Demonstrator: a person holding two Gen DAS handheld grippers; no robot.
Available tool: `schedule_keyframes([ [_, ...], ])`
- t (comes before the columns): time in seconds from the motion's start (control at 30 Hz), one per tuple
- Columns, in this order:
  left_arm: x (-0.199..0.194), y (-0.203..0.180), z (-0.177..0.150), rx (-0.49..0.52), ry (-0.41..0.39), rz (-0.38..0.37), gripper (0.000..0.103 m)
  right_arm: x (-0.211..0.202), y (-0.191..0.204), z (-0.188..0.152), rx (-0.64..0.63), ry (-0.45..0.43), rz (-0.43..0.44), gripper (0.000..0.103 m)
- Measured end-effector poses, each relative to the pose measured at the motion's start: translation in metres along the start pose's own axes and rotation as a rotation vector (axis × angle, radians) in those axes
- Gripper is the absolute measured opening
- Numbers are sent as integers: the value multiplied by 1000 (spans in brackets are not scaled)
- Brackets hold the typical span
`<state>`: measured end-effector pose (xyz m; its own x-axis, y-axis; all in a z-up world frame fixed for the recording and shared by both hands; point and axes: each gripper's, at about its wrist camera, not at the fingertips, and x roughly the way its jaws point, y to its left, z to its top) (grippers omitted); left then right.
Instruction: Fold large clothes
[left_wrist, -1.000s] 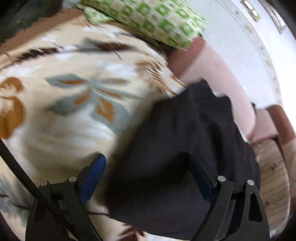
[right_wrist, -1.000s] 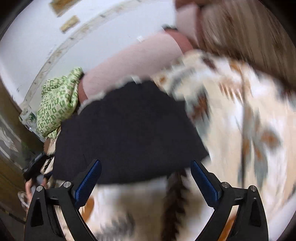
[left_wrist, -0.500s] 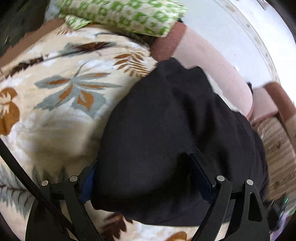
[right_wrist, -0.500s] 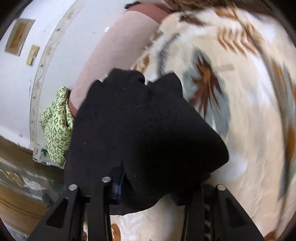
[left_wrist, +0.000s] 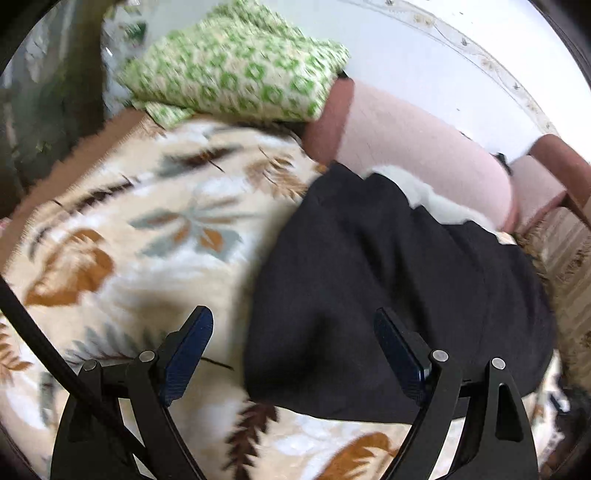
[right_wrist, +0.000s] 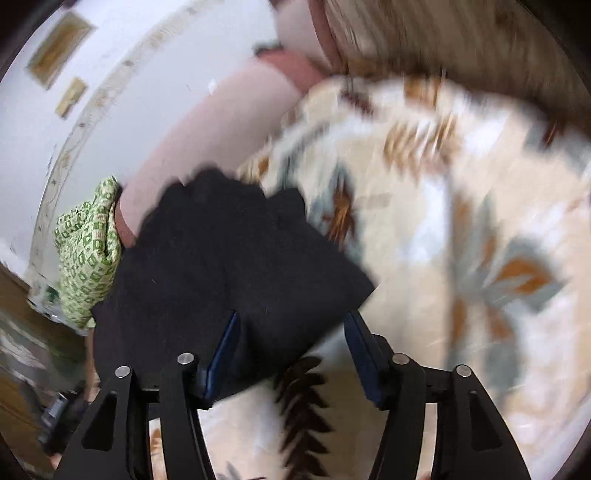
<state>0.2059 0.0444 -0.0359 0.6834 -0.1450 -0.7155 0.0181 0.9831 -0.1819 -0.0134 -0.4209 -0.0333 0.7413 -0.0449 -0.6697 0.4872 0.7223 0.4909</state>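
A folded black garment (left_wrist: 399, 280) lies on a cream blanket with a leaf print (left_wrist: 122, 236), close to a pink sofa back. My left gripper (left_wrist: 293, 332) hovers open above the garment's near left edge: one finger is over the blanket, the other over the black cloth, and neither pad touches it. In the right wrist view the same black garment (right_wrist: 229, 266) has its near corner between the fingers of my right gripper (right_wrist: 291, 332). Those jaws are opening, and the pads stand apart from the cloth.
A green-and-white patterned cushion (left_wrist: 236, 74) rests at the blanket's far end against the pink sofa back (left_wrist: 417, 147). A white wall rises behind it. A striped brown cushion (left_wrist: 565, 251) lies to the right. Bare blanket (right_wrist: 480, 229) spreads to the right of the garment.
My left gripper has drawn back and risen off the garment, staying open. My right gripper narrowed onto the garment's corner half a second ago and has since widened again.
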Motion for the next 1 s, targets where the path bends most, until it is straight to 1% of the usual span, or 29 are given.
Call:
schedule_keyframes([
  [0.03,2,0,1,11,-2,35,88,-7,3,3,-22,-29,-10,68],
  [0.07,7,-1,3,17,2,56,88,-14,14,5,-62,-59,-16,68],
  [0.1,10,0,4,22,6,71,88,-16,20,9,-84,-58,4,68],
  [0.13,11,-1,3,24,8,74,88,-15,29,12,-97,-45,41,67],
  [0.2,14,-2,4,38,16,78,88,-6,62,16,-127,-22,125,66],
  [0.23,10,-3,2,44,10,82,88,-2,74,16,-145,-16,151,65],
  [0.27,8,-3,3,50,-3,90,88,9,102,15,-185,2,198,64],
  [0.37,5,-2,4,60,-35,106,88,49,170,7,-250,75,294,60],
  [0.43,8,0,5,53,-37,102,88,74,202,0,-273,122,342,59],
  [0.47,10,1,6,47,-30,104,88,97,225,-3,-277,164,385,59],
  [0.5,13,2,7,42,-20,108,88,114,237,-8,-274,200,408,59],
  [0.53,16,4,7,36,-11,111,88,129,247,-10,-273,217,404,59],
  [0.6,20,8,8,24,7,111,88,149,254,-10,-298,186,358,55],
  [0.63,20,10,9,18,12,109,88,155,252,-8,-315,172,344,48],
  [0.67,19,11,9,10,13,104,88,162,250,-3,-334,164,327,34],
  [0.7,18,12,9,5,10,100,88,168,242,5,-357,163,307,29],
  [0.73,17,14,10,-1,5,96,88,172,231,16,-368,150,263,23],
  [0.77,15,15,11,-6,-3,93,88,173,217,27,-353,126,222,21],
  [0.87,14,15,13,-13,-15,99,88,175,170,59,-243,89,159,6],
  [0.9,14,16,13,-16,-13,98,88,172,149,72,-208,60,110,6],
  [0.93,15,16,12,-20,-11,95,88,166,130,82,-198,18,8,6],
  [0.97,15,16,13,-23,-8,93,88,162,118,90,-212,-11,-86,8],
  [1.0,15,17,13,-26,-6,93,88,157,109,95,-234,-35,-201,9],
])
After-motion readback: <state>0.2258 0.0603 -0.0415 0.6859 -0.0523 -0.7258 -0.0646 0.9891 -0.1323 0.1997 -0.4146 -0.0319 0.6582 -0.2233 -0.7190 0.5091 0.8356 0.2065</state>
